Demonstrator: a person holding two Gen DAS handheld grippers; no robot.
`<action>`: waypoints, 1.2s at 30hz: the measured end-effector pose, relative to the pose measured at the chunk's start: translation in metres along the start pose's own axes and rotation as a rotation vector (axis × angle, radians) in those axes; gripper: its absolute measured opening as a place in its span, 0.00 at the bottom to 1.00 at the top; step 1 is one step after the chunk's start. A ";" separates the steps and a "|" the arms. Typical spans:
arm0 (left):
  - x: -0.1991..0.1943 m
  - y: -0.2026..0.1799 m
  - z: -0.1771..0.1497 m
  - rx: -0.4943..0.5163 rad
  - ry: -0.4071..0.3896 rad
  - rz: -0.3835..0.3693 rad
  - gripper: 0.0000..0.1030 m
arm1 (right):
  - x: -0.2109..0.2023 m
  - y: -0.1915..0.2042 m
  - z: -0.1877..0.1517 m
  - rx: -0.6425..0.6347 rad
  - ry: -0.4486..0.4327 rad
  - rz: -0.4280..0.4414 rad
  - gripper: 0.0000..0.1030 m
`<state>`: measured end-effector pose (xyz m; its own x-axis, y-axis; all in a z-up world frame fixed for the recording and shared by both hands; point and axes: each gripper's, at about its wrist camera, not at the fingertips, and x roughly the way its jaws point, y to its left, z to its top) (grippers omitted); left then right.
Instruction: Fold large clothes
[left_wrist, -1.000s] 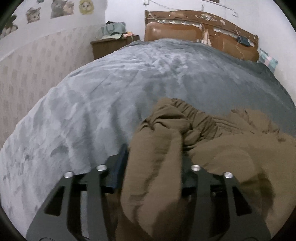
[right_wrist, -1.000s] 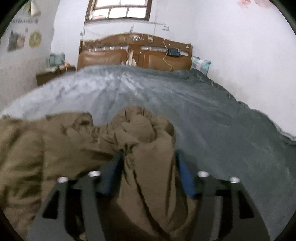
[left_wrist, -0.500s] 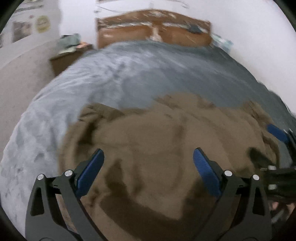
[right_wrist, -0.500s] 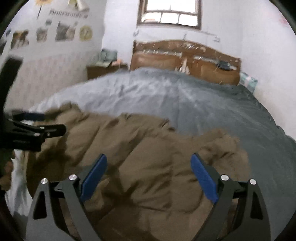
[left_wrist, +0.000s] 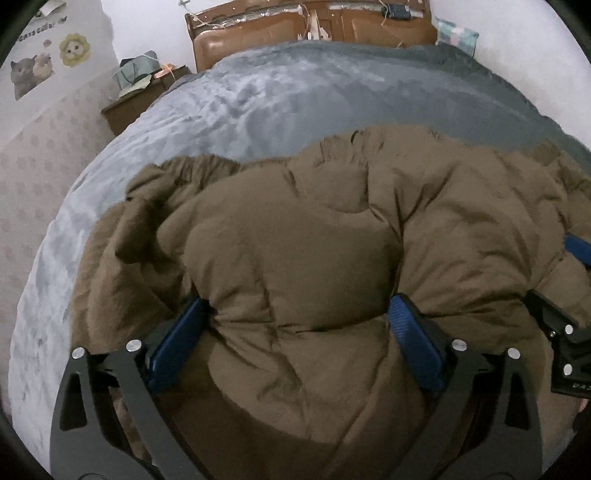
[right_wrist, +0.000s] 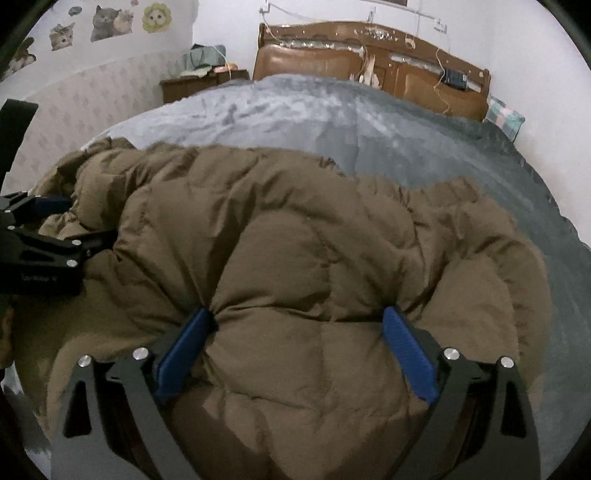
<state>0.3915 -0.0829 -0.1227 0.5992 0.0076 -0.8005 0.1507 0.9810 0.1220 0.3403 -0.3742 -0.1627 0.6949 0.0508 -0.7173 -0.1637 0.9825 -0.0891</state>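
Now brown puffy coat (left_wrist: 314, 240) lies rumpled—both hand-held grippers spread wide, pads seemingly pressing into it.

The left gripper (left_wrist: 299, 325) stands spread wide, its jaws having just been opening; a bulge of the brown coat (left_wrist: 332, 229) sits between the blue pads (left_wrist: 413, 347) (dented where they touch); grey blanket (left_wrist: 258, 99) beyond; headboard (left_wrist: 280, 33) behind; right gripper (left_wrist: 565, 332) at the edge.

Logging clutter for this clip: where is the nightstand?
The nightstand stands left of the headboard in both views, against the papered wall, beyond the bed.
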 end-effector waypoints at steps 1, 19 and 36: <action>0.002 0.001 -0.001 0.000 0.005 -0.002 0.97 | 0.003 0.000 0.000 -0.002 0.007 -0.003 0.92; 0.030 -0.003 0.002 -0.010 0.028 -0.017 0.97 | 0.015 0.003 -0.002 -0.003 0.043 -0.013 0.96; -0.011 0.075 -0.015 -0.085 0.016 0.116 0.97 | -0.035 -0.054 -0.006 0.022 -0.007 -0.133 0.97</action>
<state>0.3842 -0.0070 -0.1134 0.5963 0.1237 -0.7932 0.0139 0.9863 0.1643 0.3203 -0.4297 -0.1370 0.7147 -0.0793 -0.6949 -0.0546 0.9842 -0.1684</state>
